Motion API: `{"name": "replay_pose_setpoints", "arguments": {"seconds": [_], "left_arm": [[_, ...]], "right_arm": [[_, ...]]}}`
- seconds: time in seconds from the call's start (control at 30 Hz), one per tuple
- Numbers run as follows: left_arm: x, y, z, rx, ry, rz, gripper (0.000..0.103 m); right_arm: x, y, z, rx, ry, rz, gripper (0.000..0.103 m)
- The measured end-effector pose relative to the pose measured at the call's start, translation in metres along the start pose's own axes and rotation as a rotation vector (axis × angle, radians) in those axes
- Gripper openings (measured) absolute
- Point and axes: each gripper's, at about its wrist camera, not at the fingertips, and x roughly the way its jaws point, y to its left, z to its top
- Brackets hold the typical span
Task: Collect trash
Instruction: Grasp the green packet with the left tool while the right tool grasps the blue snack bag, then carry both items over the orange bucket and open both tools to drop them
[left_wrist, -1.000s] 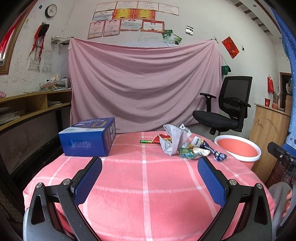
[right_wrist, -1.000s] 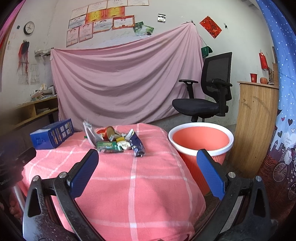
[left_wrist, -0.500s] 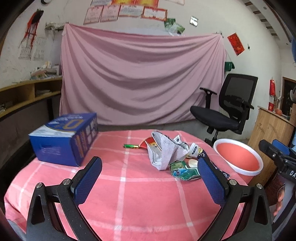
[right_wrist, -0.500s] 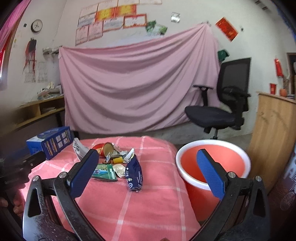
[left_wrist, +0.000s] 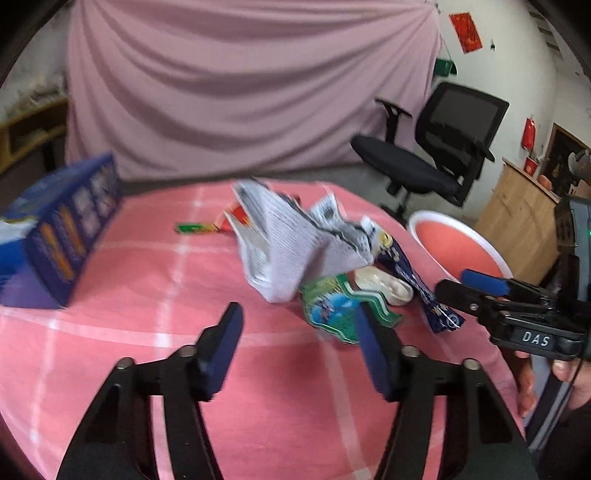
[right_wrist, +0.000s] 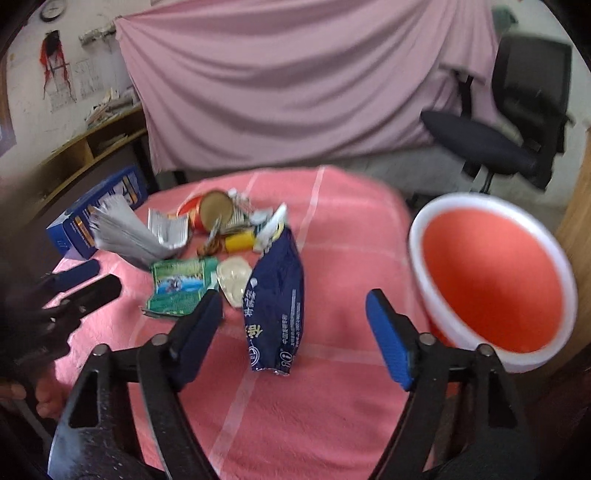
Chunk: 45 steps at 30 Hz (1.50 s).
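Observation:
A heap of trash lies on the pink checked tablecloth (left_wrist: 280, 373): crumpled newspaper (left_wrist: 288, 240), a green wrapper (left_wrist: 332, 310), a dark blue snack bag (right_wrist: 275, 295), a white plastic cup (right_wrist: 232, 275), a red can (right_wrist: 207, 214). My left gripper (left_wrist: 297, 328) is open and empty, just in front of the newspaper and green wrapper. My right gripper (right_wrist: 293, 314) is open and empty, its jaws on either side of the blue bag, above it. The red bin (right_wrist: 491, 284) with a white rim stands right of the table.
A blue carton (left_wrist: 62, 236) stands on the table's left side. A black office chair (left_wrist: 439, 155) is behind the bin. A wooden cabinet (left_wrist: 521, 218) is at the right. A pink sheet (left_wrist: 240, 85) hangs behind the table.
Both grippers have moved forward and down toward the trash heap. Both now show their jaws narrower than before, still open. The trash has not moved.

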Motion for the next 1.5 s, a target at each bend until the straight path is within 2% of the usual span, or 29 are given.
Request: {"name": "replay_pose_setpoints", "arguments": {"seconds": [0.1,0.2,0.3,0.37,0.43,0.47,0.6,0.73,0.9,1.03,1.13,1.3,1.4,1.5], "left_arm": [[0.005,0.006,0.013,-0.037,0.057,-0.035,0.048],[0.014,0.017,0.023,-0.093,0.119,-0.057,0.037],[0.013,0.026,0.033,-0.122,0.140,-0.088,0.031],[0.014,0.029,0.035,-0.124,0.151,-0.106,0.017],[0.012,0.033,0.038,-0.126,0.168,-0.117,0.010],[0.012,0.034,0.038,-0.124,0.166,-0.115,0.004],[0.002,0.035,0.036,-0.110,0.147,-0.110,0.001],[-0.018,0.020,0.023,-0.043,0.075,-0.096,0.000],[-0.046,-0.013,0.005,0.081,-0.077,-0.061,0.000],[-0.067,-0.039,-0.009,0.171,-0.197,-0.067,0.000],[-0.071,-0.063,-0.002,0.217,-0.292,-0.072,0.000],[-0.065,-0.101,0.026,0.208,-0.463,-0.119,0.000],[-0.051,-0.127,0.049,0.204,-0.531,-0.177,0.000],[-0.028,-0.154,0.065,0.219,-0.556,-0.223,0.000]], "right_arm": [[0.013,-0.007,0.000,0.031,0.065,0.046,0.088],[0.018,-0.008,-0.001,0.043,0.102,0.080,0.081],[0.020,-0.006,-0.001,0.037,0.121,0.095,0.078],[0.021,-0.004,-0.001,0.029,0.129,0.097,0.073],[0.024,-0.003,-0.001,0.023,0.136,0.094,0.063],[0.025,-0.003,-0.002,0.021,0.140,0.094,0.060],[0.022,0.000,-0.003,0.018,0.129,0.098,0.059],[0.007,0.000,-0.007,0.036,0.071,0.090,0.059],[-0.025,-0.001,-0.012,0.039,-0.080,0.045,0.059],[-0.050,-0.003,-0.013,0.036,-0.202,0.013,0.059],[-0.069,-0.007,-0.012,0.033,-0.293,-0.028,0.059],[-0.106,-0.029,-0.002,0.047,-0.457,-0.147,0.059],[-0.123,-0.047,0.010,0.052,-0.523,-0.223,0.059],[-0.134,-0.071,0.019,0.075,-0.567,-0.288,0.059]]}}
